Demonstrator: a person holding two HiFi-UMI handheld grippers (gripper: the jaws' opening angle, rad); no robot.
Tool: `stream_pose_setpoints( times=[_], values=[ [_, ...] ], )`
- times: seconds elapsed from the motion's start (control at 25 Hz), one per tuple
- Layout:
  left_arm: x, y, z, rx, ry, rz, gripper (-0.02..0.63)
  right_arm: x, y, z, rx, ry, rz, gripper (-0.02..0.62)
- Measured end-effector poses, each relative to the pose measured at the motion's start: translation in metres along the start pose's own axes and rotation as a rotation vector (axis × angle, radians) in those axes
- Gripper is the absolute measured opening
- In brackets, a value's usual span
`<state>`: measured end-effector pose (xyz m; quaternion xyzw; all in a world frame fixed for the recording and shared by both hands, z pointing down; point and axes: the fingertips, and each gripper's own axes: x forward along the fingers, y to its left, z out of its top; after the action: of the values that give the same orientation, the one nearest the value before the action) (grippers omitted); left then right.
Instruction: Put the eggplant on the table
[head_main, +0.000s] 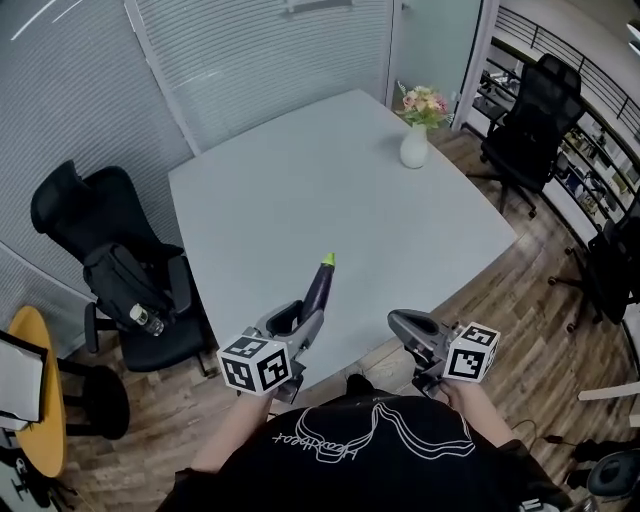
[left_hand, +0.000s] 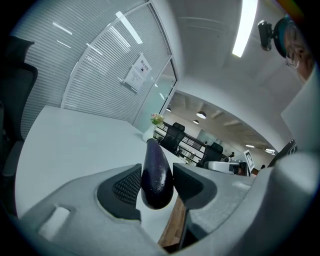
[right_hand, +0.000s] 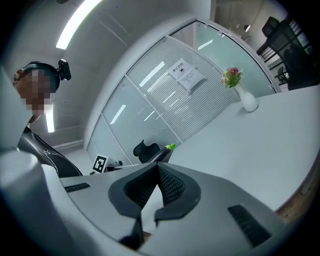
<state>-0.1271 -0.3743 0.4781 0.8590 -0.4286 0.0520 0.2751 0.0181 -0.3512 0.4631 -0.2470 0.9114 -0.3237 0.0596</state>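
Observation:
A dark purple eggplant (head_main: 319, 287) with a green stem end sticks out forward from my left gripper (head_main: 297, 322), which is shut on its thick end; in the left gripper view the eggplant (left_hand: 156, 172) fills the gap between both pads. It hangs over the near edge of the pale grey table (head_main: 330, 190). My right gripper (head_main: 403, 322) is at the table's near edge to the right, its jaws shut with nothing between them (right_hand: 155, 172). From the right gripper view the eggplant's green tip (right_hand: 170, 147) shows to the left.
A white vase with flowers (head_main: 415, 138) stands at the table's far right corner. A black office chair (head_main: 120, 265) with a bag on it is at the table's left. More black chairs (head_main: 530, 115) stand at the right. Wooden floor surrounds the table.

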Motion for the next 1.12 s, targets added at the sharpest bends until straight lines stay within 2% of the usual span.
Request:
stream_pose_setpoints(
  times=[0.4, 0.76, 1.12],
  values=[
    [0.052, 0.047, -0.024, -0.035, 0.106, 0.032, 0.202, 0.015, -0.042, 0.004, 0.056, 0.021, -0.024, 0.006],
    [0.09, 0.081, -0.058, 0.044, 0.221, 0.095, 0.202, 0.022, -0.075, 0.005, 0.087, 0.042, -0.053, 0.006],
    [0.113, 0.101, -0.09, 0.034, 0.293, 0.111, 0.202, 0.022, -0.093, 0.0, 0.131, 0.052, -0.07, 0.006]
  ],
)
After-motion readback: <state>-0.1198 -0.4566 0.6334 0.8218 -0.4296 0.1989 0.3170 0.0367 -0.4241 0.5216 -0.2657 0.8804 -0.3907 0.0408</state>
